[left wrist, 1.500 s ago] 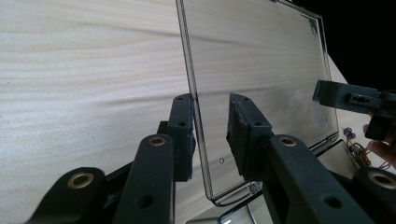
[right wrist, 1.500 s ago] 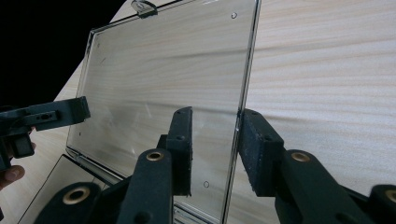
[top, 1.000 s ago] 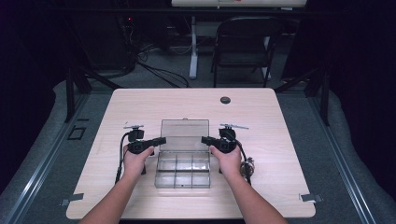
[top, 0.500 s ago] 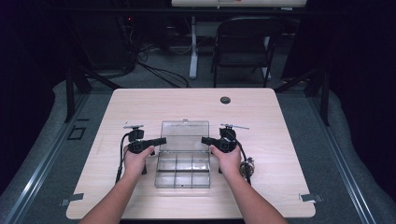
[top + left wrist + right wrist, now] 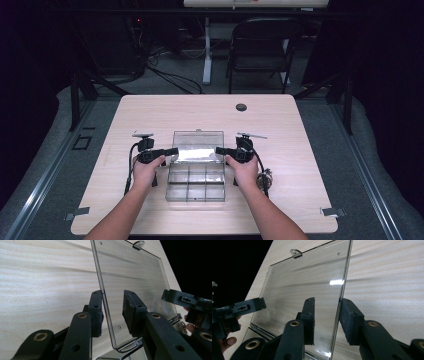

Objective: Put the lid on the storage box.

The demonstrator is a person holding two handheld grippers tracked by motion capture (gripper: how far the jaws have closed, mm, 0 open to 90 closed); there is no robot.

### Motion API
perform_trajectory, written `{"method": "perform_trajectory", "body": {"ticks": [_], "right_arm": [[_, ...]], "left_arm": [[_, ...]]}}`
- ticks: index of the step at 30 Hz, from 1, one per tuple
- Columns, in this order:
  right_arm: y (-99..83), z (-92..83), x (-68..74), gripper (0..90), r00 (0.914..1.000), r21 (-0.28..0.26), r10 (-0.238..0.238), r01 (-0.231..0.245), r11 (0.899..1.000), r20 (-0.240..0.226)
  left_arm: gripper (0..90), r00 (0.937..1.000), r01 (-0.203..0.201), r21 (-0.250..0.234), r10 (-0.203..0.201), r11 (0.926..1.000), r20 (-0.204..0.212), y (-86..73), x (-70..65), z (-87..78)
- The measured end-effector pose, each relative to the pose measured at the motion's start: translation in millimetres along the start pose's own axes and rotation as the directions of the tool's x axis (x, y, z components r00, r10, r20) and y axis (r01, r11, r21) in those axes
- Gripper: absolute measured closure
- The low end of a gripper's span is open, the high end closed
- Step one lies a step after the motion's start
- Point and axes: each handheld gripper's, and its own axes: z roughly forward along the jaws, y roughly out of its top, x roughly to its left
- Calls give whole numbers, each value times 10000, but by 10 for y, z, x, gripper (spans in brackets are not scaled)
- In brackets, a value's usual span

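Left gripper (image 5: 170, 151) eased wider off clear lid (image 5: 197, 146) (edge between jaws), right gripper (image 5: 221, 150) unmoved

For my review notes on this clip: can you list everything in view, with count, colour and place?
Table: one, light wood, centre of the room.
Compartment box: one, clear plastic, near middle of the table, dividers inside.
Lid: one, clear, hinged open on the box's far side, a small latch tab on its far edge.
Round cap: one, dark, far edge of the table.
Small metal piece: one, on the table right of the box; too small to identify.
Folding chair: one, black, beyond the table.
Left gripper: black, jaws straddling the lid's left edge, a gap on one side.
Right gripper: black, jaws straddling the lid's right edge, pads apart from it.
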Motion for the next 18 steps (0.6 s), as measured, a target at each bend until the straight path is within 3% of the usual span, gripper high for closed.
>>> {"method": "perform_trajectory", "body": {"ticks": [7, 18], "right_arm": [[2, 19, -12, 649, 9993, 63, 373, -373, 9993, -34], [-11, 55, -19, 565, 9984, 309, 548, -544, 9980, -115]], "left_arm": [[662, 9999, -55, 136, 56, 9999, -108, -2, 0, 26], [596, 9996, -90, 255, 97, 9996, -255, -17, -12, 80]]}}
